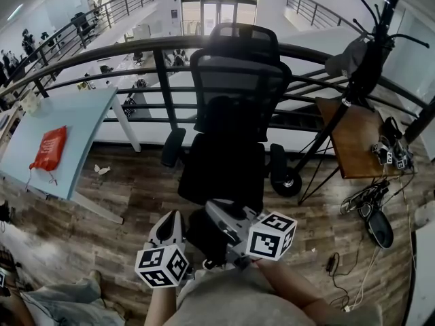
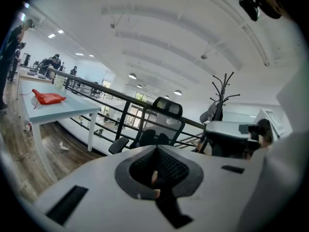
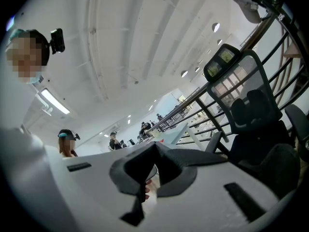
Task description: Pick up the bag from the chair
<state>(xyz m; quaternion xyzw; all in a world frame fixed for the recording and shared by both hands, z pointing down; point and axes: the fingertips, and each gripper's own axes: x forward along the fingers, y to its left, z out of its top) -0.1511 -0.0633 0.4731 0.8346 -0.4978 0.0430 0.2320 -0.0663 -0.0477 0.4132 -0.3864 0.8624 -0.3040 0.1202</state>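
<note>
A black office chair (image 1: 228,141) stands in front of me against a black railing. A black bag (image 1: 229,119) leans upright on its seat against the mesh backrest; it shows as dark humps, the bag (image 2: 153,137) in the left gripper view and the bag (image 3: 252,106) in the right one. My left gripper (image 1: 168,228) and right gripper (image 1: 219,212) are held low by my body, short of the chair and apart from the bag. In the gripper views the left gripper (image 2: 157,150) and right gripper (image 3: 154,148) show jaws pressed together, with nothing between them.
A light blue table (image 1: 78,124) at the left carries a red bag (image 1: 49,148). A coat rack (image 1: 370,46) and a wooden table (image 1: 353,138) stand at the right, with cables (image 1: 363,199) on the wood floor. The railing (image 1: 95,53) runs behind the chair.
</note>
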